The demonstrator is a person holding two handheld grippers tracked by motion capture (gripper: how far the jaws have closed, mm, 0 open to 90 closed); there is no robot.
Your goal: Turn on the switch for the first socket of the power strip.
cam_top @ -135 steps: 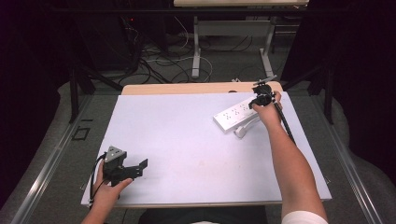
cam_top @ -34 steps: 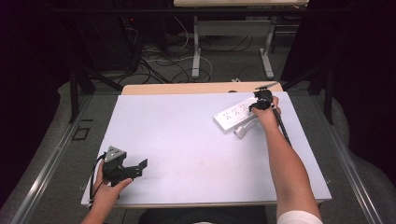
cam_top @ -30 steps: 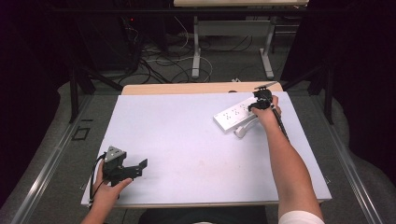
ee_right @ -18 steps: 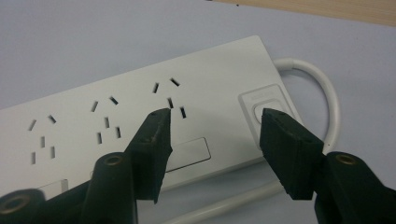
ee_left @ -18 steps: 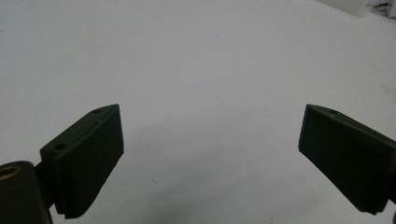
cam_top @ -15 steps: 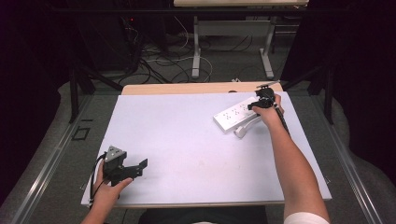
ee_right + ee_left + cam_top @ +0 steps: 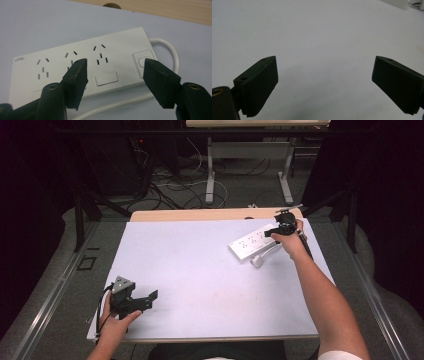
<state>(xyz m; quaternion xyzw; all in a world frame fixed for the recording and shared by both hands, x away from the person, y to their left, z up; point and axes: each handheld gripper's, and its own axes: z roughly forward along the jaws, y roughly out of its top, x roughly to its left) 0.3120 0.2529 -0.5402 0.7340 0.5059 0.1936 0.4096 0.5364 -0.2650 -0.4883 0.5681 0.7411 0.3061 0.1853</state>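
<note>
White power strip [image 7: 253, 243] lying diagonally, switch end far-right, right tongs [image 7: 115, 75] agape above it, left tongs [image 7: 324, 85] wide, empty

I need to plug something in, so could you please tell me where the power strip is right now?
In the high view the power strip lies at the table's far right, beside the right tongs, which hover open over it.

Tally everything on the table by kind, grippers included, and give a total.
Power strip: 1, white, with its cord
Grippers: 2, left gripper and right gripper
Total: 3
</note>
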